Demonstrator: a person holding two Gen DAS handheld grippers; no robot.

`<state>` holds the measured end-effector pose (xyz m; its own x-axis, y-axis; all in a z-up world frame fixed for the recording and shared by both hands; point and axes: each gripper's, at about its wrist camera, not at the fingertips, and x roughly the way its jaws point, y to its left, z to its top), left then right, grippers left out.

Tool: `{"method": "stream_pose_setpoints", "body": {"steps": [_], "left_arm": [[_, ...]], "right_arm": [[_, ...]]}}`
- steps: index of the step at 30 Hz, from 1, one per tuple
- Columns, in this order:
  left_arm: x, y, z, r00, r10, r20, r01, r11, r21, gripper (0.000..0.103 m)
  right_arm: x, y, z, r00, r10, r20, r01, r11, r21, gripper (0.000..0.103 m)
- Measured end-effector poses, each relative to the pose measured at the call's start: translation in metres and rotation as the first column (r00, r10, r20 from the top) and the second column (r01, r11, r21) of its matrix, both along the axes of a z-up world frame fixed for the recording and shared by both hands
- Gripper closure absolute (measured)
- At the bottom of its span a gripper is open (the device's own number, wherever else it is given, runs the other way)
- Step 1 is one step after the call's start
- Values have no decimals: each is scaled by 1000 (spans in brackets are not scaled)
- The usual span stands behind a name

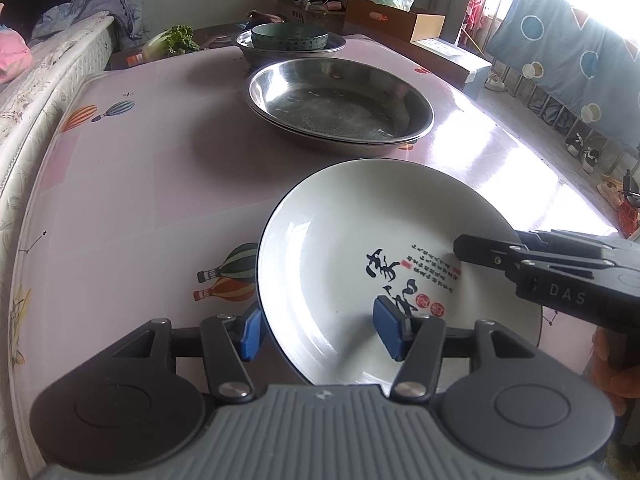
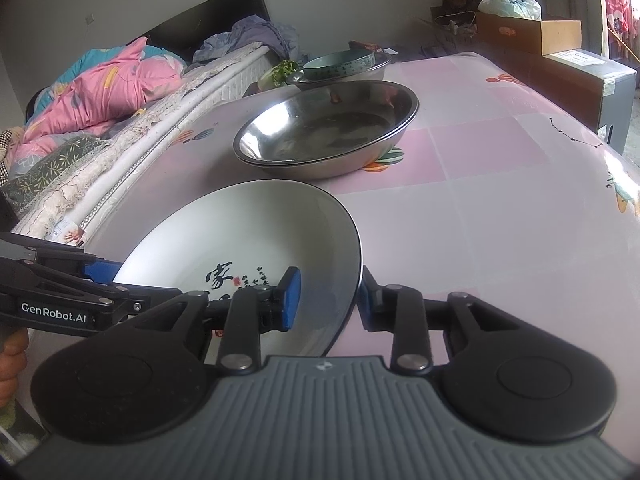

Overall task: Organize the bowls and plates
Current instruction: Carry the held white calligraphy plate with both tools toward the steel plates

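Note:
A white plate (image 1: 340, 232) (image 2: 248, 232) with dark calligraphy and a dark rim lies near the front of the pink table (image 1: 140, 180) (image 2: 500, 200). My left gripper (image 1: 320, 332) straddles its left rim, one blue pad outside and one inside, with a wide gap. It is open. My right gripper (image 2: 328, 300) straddles the opposite rim; bare plate shows beside the inner pad, so it is open too. Behind the plate sit two stacked steel basins (image 1: 340, 108) (image 2: 320, 132). Farther back a green bowl (image 1: 290, 36) (image 2: 340, 65) rests in another steel basin.
A bed with a pink quilt (image 2: 104, 92) runs along the table's left edge. A leafy cabbage (image 1: 172, 40) and cardboard boxes (image 1: 400, 20) stand beyond the far edge. A hand (image 1: 612, 372) holds the right gripper's handle.

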<state>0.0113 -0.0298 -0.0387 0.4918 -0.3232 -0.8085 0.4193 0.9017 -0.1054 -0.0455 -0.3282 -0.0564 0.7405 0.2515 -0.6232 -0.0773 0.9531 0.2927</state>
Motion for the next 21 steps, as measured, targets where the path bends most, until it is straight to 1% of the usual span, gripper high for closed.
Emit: {"method": "stream_pose_setpoints", "body": {"steps": [10,21], "left_arm": [[1,-1,2,1000,19,-5,-19,1000,2,46],[0,-5,5,1000,8,-1,-8,1000,-9,46]], "right_arm": [[1,0,1,1000,-11,-4,11,1000,11,73],[2,-5,1,1000,-29,-11,30,999,11,73]]}}
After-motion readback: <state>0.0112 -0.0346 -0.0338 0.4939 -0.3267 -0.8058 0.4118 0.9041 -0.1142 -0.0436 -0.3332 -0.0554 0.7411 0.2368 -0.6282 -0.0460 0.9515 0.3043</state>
